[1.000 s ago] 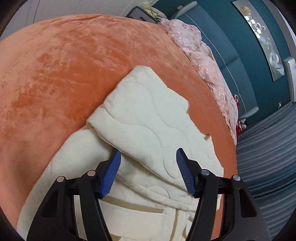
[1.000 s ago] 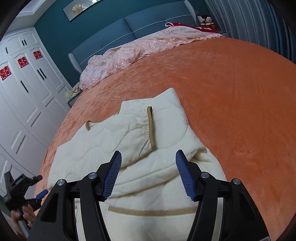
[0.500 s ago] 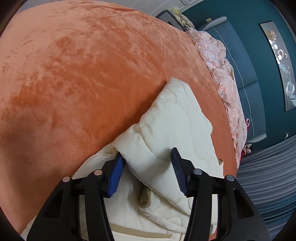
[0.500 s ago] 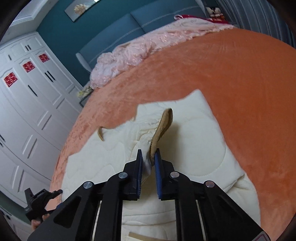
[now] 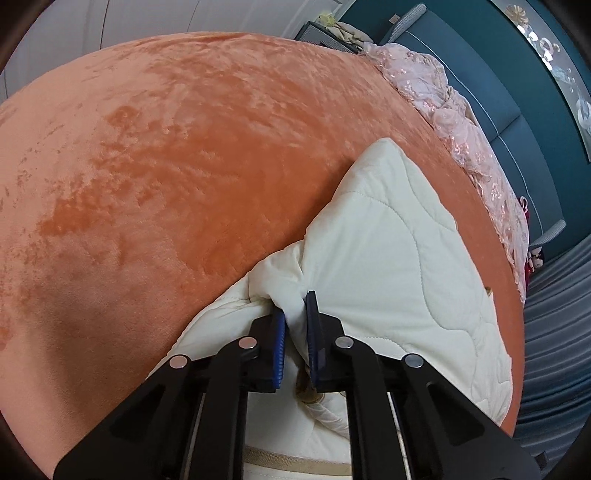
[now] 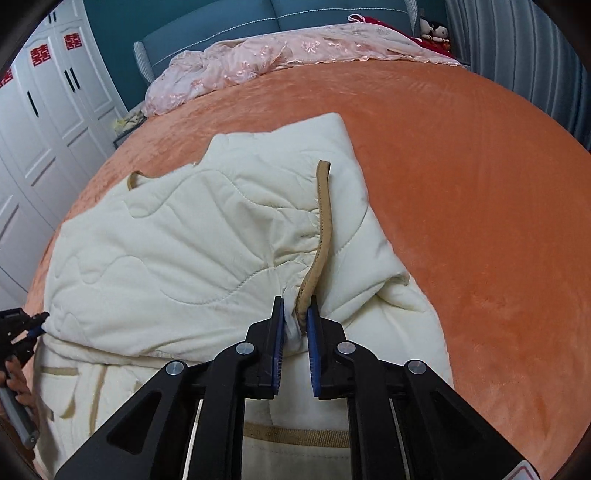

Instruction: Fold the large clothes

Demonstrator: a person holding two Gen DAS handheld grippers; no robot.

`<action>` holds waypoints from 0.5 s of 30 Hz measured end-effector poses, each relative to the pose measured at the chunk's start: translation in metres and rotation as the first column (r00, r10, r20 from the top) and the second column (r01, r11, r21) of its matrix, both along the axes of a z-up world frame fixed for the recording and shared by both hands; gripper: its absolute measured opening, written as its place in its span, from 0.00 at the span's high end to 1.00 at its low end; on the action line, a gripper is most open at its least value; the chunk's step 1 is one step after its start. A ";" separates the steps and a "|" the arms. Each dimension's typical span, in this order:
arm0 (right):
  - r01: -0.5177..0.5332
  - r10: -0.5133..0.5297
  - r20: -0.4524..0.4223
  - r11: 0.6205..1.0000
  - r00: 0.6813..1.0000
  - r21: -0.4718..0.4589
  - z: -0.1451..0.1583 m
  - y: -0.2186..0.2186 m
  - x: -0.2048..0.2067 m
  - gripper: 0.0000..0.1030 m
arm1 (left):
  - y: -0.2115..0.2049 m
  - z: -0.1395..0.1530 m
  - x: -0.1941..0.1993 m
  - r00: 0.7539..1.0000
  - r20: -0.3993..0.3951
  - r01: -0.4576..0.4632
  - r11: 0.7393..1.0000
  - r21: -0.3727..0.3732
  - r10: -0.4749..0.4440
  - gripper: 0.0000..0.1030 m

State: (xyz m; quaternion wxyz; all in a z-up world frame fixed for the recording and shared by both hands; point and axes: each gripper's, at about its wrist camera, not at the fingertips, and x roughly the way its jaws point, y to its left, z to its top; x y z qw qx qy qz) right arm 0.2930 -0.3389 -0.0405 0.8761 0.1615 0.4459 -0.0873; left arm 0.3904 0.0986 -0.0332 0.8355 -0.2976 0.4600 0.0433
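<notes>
A cream quilted garment (image 5: 388, 266) with tan trim lies partly folded on the orange bedspread (image 5: 166, 166). My left gripper (image 5: 295, 306) is shut on a bunched fold at the garment's left edge. In the right wrist view the same garment (image 6: 184, 251) spreads ahead, and my right gripper (image 6: 295, 314) is shut on the cuff by the tan trim strip (image 6: 321, 229). The left gripper (image 6: 37, 321) shows small at that view's left edge, pinching the garment's far side.
A pink lace blanket (image 6: 280, 51) is heaped along the blue headboard (image 6: 314, 14). White wardrobe doors (image 6: 44, 110) stand to the left of the bed. Grey curtains (image 6: 524, 55) hang at the right. The orange bedspread (image 6: 480, 184) stretches wide around the garment.
Both grippers went from open to shut on the garment: the right closed on the cuff half a second ago, the left just now on the fold. The gripped parts are slightly lifted.
</notes>
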 end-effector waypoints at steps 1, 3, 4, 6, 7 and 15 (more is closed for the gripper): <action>-0.001 0.001 -0.002 1.000 1.000 -0.014 -0.002 0.002 0.002 0.91 | -0.002 0.000 0.000 1.000 0.001 0.011 1.000 0.022 -0.011 0.91; -0.008 0.008 -0.009 0.999 1.000 -0.053 -0.006 0.007 0.003 0.90 | -0.008 0.000 0.000 0.999 0.006 0.032 0.996 0.080 -0.033 0.91; -0.014 0.013 -0.011 0.997 1.000 -0.072 -0.008 0.009 0.004 0.90 | -0.012 0.000 0.000 0.999 0.008 0.045 0.992 0.115 -0.046 0.91; -0.020 0.019 -0.010 0.995 1.000 -0.099 -0.010 0.012 0.006 0.89 | -0.023 -0.001 -0.001 0.997 0.013 0.067 0.979 0.192 -0.071 0.90; -0.018 0.017 -0.009 0.995 1.000 -0.099 -0.009 0.012 0.006 0.90 | -0.028 0.000 -0.002 0.996 0.015 0.082 0.967 0.242 -0.088 0.89; 0.131 -0.120 0.167 0.990 0.979 -0.057 0.070 0.005 -0.027 0.75 | -0.043 0.064 -0.039 0.978 0.069 0.146 0.888 0.436 -0.195 0.84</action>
